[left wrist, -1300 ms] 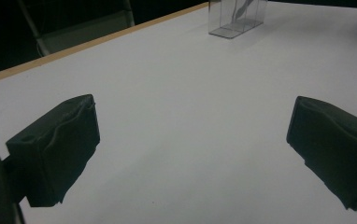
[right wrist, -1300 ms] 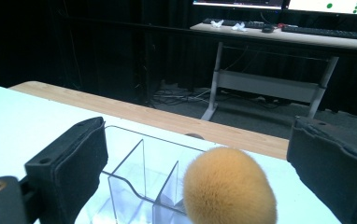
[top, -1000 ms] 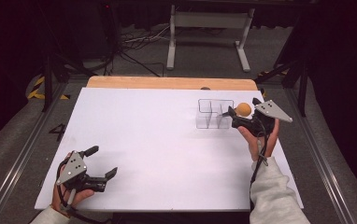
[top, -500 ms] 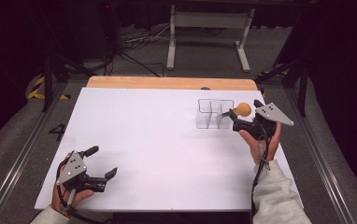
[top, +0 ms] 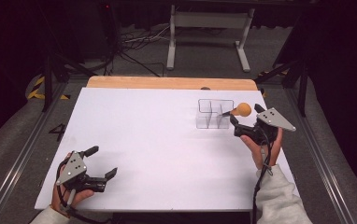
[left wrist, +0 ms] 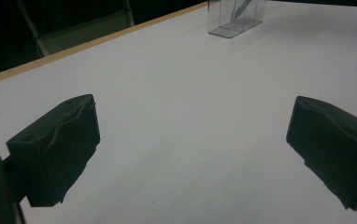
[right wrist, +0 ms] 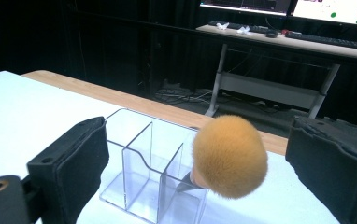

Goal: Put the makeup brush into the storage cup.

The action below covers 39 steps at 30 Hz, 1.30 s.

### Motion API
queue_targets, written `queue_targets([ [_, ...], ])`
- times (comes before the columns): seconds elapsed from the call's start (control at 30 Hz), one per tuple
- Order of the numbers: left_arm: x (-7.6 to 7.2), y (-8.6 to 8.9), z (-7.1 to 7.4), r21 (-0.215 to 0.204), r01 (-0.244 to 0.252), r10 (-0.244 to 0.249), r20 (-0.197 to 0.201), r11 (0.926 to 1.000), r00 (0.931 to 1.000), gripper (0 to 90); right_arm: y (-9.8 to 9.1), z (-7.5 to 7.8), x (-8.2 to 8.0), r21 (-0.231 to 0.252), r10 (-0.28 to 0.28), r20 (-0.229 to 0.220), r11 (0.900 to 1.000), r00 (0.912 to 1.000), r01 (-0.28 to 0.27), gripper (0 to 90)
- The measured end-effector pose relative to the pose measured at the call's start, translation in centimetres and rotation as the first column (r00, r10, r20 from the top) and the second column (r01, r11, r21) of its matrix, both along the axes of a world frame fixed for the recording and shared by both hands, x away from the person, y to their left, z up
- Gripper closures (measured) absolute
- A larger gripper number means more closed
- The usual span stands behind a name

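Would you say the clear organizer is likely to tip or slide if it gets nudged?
The clear organizer looks thin-walled and light, so it would probably slide on the smooth white table. The orange brush leaning out of one compartment may encourage tipping.

The brush [right wrist: 229,156] has an orange-yellow fluffy head. The organizer [right wrist: 149,165] is clear, the tabletop [top: 158,140] is white, and both tongs are black.

The left gripper [top: 103,162] sits lower left, jaws wide apart; the right gripper [top: 246,116] sits mid-right, jaws likewise parted.
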<state>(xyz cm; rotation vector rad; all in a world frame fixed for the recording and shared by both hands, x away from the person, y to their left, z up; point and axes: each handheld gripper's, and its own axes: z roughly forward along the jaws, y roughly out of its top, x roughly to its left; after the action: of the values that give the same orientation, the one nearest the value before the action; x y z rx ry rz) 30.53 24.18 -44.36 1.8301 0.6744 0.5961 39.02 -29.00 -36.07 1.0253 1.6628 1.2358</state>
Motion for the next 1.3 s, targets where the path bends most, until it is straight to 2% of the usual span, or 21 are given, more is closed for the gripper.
queue_targets([
  [0.67,-0.1,0.0,0.0,-0.006,0.002,-0.002,-0.001,1.0,1.0,3.3,-0.2,-0.3,-1.8,-0.025,0.021,0.01,0.9995,0.9997,-0.02,6.8],
  [1.3,-0.1,-0.1,0.0,-0.002,0.005,-0.005,-0.002,1.0,1.0,3.4,-0.5,-1.0,-3.9,-0.057,0.07,0.007,0.996,0.9975,-0.069,6.8],
])
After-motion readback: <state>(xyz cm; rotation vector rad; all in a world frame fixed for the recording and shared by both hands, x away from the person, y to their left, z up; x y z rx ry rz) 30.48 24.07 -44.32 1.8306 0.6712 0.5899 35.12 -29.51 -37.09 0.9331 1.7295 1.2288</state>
